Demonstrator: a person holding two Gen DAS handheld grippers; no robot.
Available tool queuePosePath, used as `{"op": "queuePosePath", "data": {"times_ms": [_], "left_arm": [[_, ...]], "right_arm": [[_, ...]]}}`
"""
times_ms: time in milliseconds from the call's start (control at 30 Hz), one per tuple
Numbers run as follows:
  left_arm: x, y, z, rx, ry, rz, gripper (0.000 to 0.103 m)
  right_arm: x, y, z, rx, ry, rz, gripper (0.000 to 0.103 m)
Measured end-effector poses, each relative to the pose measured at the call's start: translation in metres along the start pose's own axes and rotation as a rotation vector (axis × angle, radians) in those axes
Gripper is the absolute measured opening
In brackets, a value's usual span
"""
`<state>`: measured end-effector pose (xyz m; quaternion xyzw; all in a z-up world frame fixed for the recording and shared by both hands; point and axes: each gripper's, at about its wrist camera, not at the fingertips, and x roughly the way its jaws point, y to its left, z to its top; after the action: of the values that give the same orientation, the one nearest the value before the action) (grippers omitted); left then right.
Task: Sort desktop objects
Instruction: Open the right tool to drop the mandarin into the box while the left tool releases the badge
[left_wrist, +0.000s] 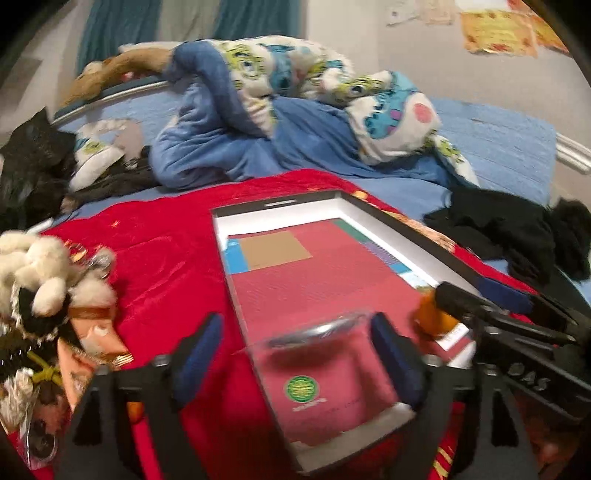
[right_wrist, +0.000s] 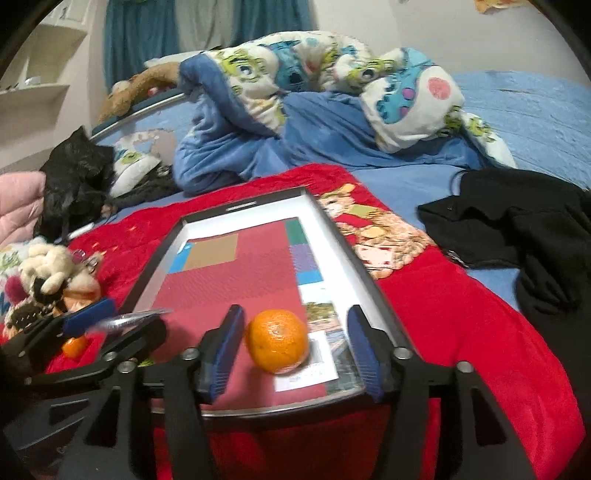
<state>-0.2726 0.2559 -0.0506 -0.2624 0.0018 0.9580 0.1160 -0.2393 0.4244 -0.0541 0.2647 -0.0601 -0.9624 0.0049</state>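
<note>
The left gripper stands wide open over the near end of a shallow black-framed tray that lies on a red blanket. Between its blue pads sits a blurred clear plastic packet with a round silvery thing inside; the pads do not press on it, and whether it rests on the tray's red liner or hangs just above it cannot be told. Left of this gripper lies a heap of plush toys and small trinkets.

The right gripper is open too, its jaws apart on either side of an orange mandarin that sits inside the tray, closer to the left pad than to the right one and clear of both. A second mandarin lies on the blanket beyond the left gripper's fingers, left of the right gripper. A black garment lies off to its right on the blue bedsheet
</note>
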Motion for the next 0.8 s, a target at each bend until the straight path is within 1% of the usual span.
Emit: {"op": "queuePosePath", "data": {"times_ms": [33,67,100,167,200,267,333,433,600,633,667,800], "left_arm": [[-0.001,0.005,0.000,-0.023,-0.003,-0.020,0.092],[-0.003,0.009,0.000,-0.043,-0.009,-0.037,0.092],[-0.003,0.011,0.000,-0.053,-0.012,-0.044,0.093],[-0.004,0.015,-0.001,-0.073,-0.011,-0.028,0.098],[-0.005,0.018,-0.001,-0.086,-0.012,-0.014,0.103],[-0.007,0.023,-0.002,-0.109,-0.020,-0.043,0.103],[-0.010,0.027,-0.003,-0.127,-0.035,-0.060,0.103],[-0.014,0.029,-0.002,-0.134,-0.054,-0.066,0.103],[-0.016,0.029,-0.002,-0.137,-0.062,-0.077,0.103],[-0.016,0.029,-0.002,-0.137,-0.062,-0.076,0.103],[-0.015,0.028,-0.002,-0.130,-0.060,-0.072,0.103],[-0.018,0.023,-0.002,-0.091,-0.058,-0.073,0.103]], "right_arm": [[-0.001,-0.003,0.000,0.016,-0.005,0.000,0.071],[-0.003,-0.006,0.000,0.029,-0.013,0.011,0.074],[-0.005,-0.007,0.001,0.038,-0.025,0.018,0.081],[-0.009,-0.008,0.001,0.044,-0.041,0.024,0.084],[-0.009,-0.007,0.001,0.043,-0.044,0.023,0.085],[-0.010,-0.008,0.001,0.045,-0.050,0.027,0.088],[-0.012,-0.009,0.001,0.054,-0.057,0.049,0.093],[-0.014,-0.010,0.001,0.057,-0.064,0.062,0.097],[-0.015,-0.011,0.001,0.066,-0.071,0.076,0.099],[-0.016,-0.011,0.000,0.067,-0.074,0.070,0.103],[-0.017,-0.013,0.000,0.080,-0.075,0.035,0.103],[-0.018,-0.019,0.000,0.112,-0.084,0.053,0.103]]}}
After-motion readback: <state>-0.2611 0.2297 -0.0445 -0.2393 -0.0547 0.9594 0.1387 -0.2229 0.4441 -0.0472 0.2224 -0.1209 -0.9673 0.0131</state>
